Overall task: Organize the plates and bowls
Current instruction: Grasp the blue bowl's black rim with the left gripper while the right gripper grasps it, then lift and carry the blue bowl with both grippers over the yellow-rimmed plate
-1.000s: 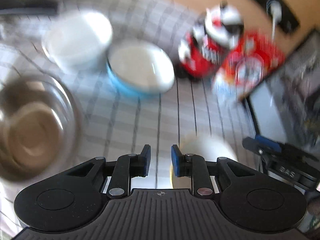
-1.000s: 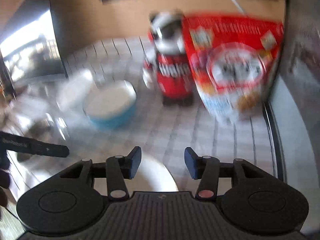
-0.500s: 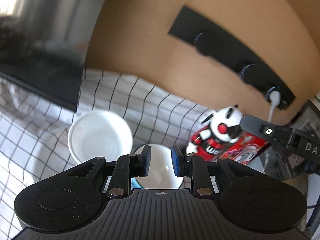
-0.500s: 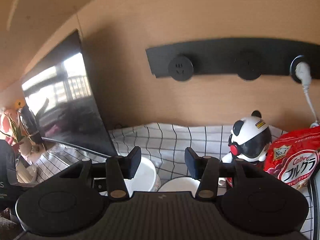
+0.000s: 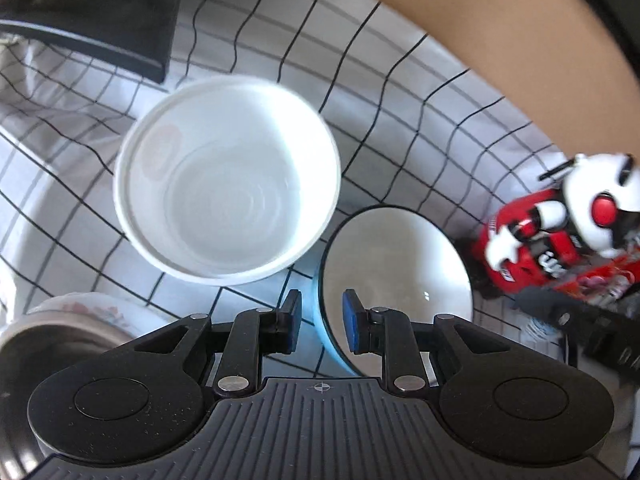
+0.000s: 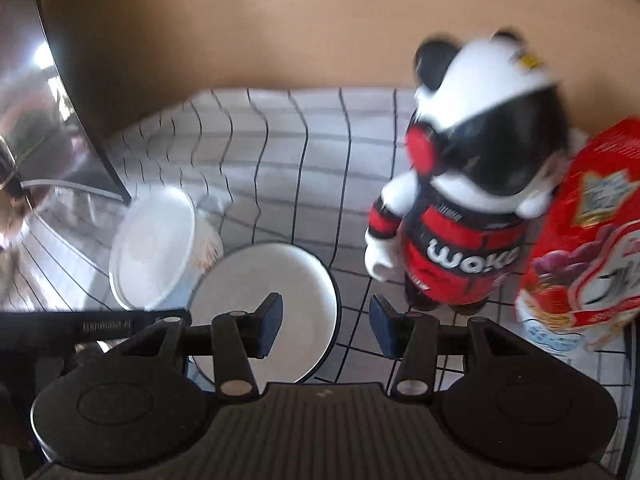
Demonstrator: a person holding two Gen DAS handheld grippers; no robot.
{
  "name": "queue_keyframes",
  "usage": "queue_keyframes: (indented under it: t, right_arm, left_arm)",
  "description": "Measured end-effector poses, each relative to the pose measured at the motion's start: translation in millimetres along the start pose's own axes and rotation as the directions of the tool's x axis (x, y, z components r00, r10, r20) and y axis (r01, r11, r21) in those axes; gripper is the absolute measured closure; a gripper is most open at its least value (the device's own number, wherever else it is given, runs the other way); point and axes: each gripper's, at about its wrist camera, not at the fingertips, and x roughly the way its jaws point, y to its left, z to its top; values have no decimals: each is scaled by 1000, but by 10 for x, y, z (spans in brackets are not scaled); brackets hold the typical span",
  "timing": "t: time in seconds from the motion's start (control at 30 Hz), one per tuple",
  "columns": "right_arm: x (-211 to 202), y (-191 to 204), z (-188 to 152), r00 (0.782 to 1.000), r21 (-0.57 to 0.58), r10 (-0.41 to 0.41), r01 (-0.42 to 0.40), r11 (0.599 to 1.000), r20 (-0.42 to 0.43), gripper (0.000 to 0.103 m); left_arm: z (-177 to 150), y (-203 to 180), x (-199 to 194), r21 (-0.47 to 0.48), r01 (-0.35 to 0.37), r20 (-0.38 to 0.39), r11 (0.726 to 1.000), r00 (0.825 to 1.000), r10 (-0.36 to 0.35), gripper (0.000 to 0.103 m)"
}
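L gripper [image 5: 319, 322]: I've got it w/ a narrow gap between the blue pads, nothing in it. It hangs over the near-left rim of the blue bowl; rim edge sits in line w/ the gap but I can't tell if it's touching.
R gripper [image 6: 326, 326]: I see it set wider than the L, jaws apart, nothing between them. It's above the right edge of the blue bowl.
Blue bowl [image 5: 396, 264]: white inside, dark rim, light blue outside. Upright on the cloth, empty as far as I can see. In R view [image 6: 276, 300] it's right under my fingers.
White bowl [image 5: 226, 178]: bigger, plain white, upright, just left of the blue bowl. Rims look v. close; touching or not, can't tell. Also in R view [image 6: 154, 248], tilted by the fisheye.
Metal bowl [image 5: 52, 344]: bottom-left in L view, partly behind my gripper body; something w/ a faint floral print sits just behind it, too blurred to name.
Cloth [image 5: 400, 92]: white w/ black grid, under everything.
Panda figure [image 6: 468, 184]: red jersey, red headphones, standing right of the blue bowl, near but apart.
Cereal bag [image 6: 588, 240]: red, just right of the panda, overlapping it in R view.
Dark panel [image 5: 92, 12]: back-left, behind the white bowl.
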Motion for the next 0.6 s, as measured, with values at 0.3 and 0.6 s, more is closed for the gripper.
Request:
queue_keyframes:
  t: [0.3, 0.6]
  right_arm:
    - [608, -170, -69, 997, 74, 16, -11, 997, -76, 55]
    - [928, -170, -90, 990, 126, 64, -48, 991, -128, 63]
  left_arm:
    - [41, -27, 377, 8, -37, -35, 999, 999, 37, 79]
    - [56, -64, 631, 24, 16, -88, 1000, 996, -14, 72]
